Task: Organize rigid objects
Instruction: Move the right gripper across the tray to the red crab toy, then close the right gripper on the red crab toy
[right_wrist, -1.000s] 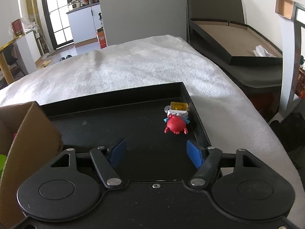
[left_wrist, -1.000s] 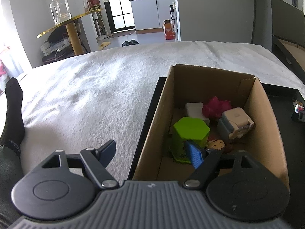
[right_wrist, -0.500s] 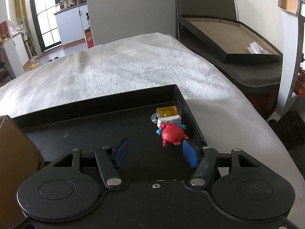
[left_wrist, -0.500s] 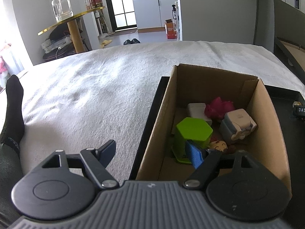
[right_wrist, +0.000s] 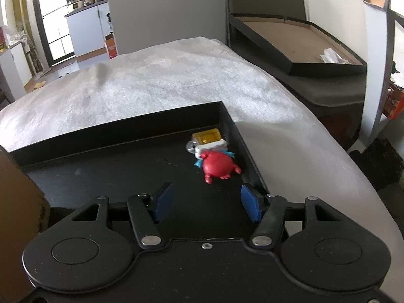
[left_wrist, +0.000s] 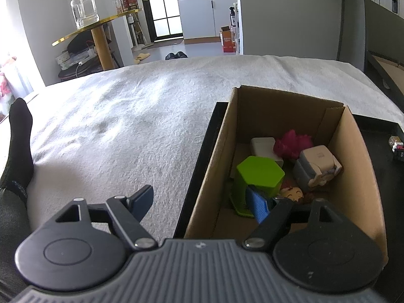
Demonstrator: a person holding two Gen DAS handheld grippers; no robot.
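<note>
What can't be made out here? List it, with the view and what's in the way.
- Small doll head, left wrist view: the green hexagonal container and the left gripper cover most of it.
- Cardboard box, right wrist view: cut off by the left edge.
- Yellow-topped item behind the red crab toy: too small to identify.
- Items at the left wrist view's right edge: cut off, tiny.

We record a lived-in home: a bed spread with a white blanket (left_wrist: 126, 131), kitchen cabinets (left_wrist: 207, 15) through the doorway, slippers (left_wrist: 176, 55) on the floor, a glass jar (left_wrist: 84, 7) on a gold side table (left_wrist: 98, 27).
</note>
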